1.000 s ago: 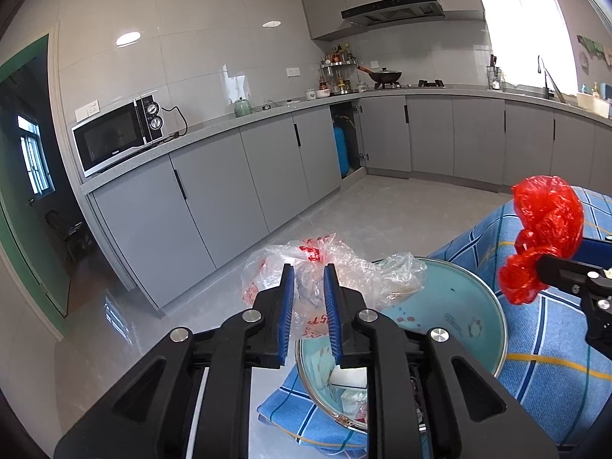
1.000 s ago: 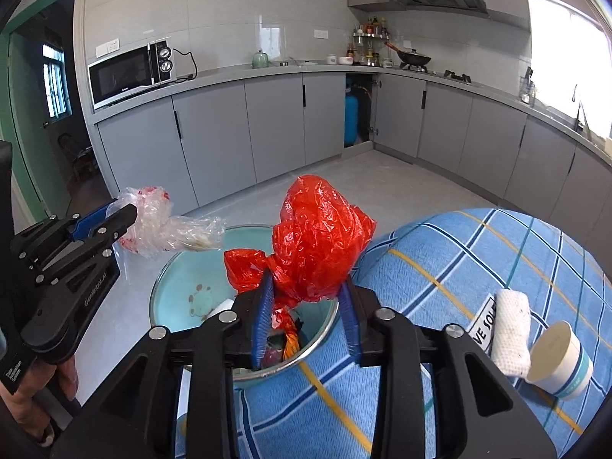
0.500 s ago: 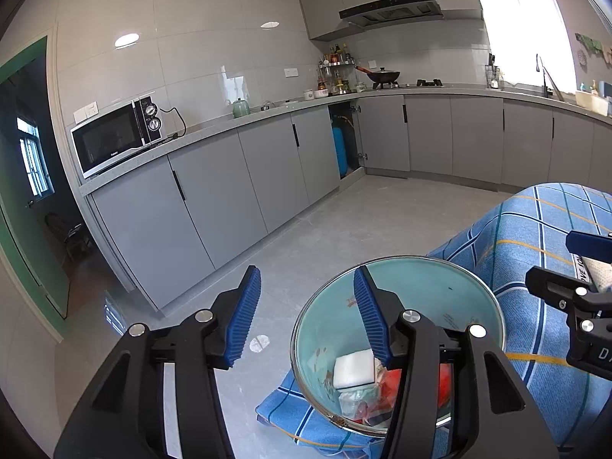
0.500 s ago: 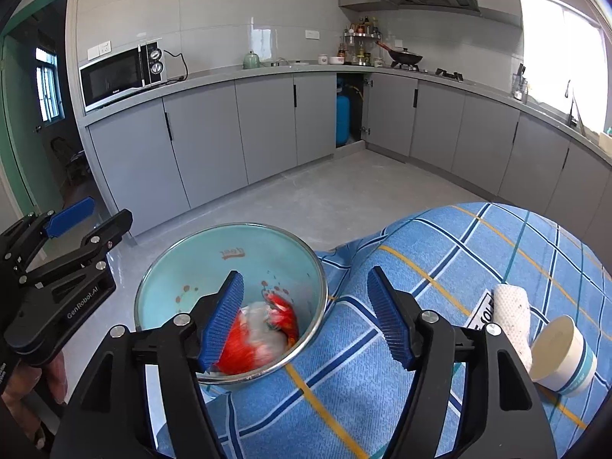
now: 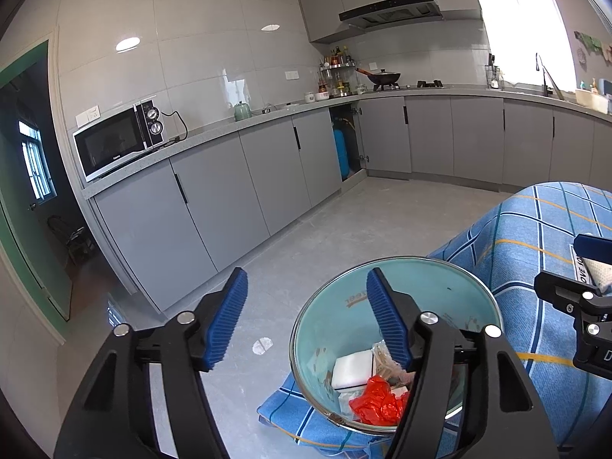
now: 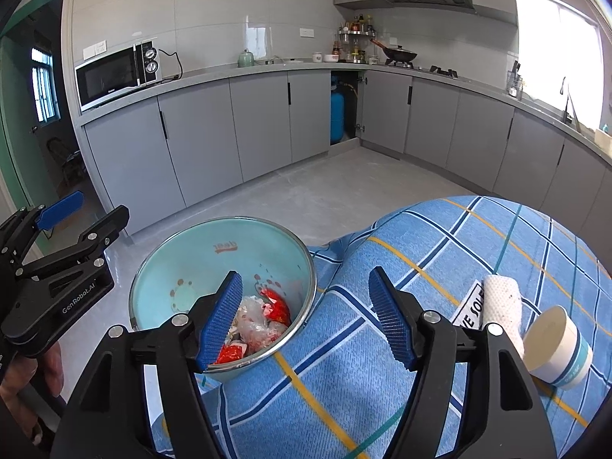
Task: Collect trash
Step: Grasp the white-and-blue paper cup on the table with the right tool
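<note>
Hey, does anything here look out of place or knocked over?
Yes. A white paper cup lies tipped on its side on the blue checked tablecloth, beside a white roll. The trash sits inside the teal bin.
</note>
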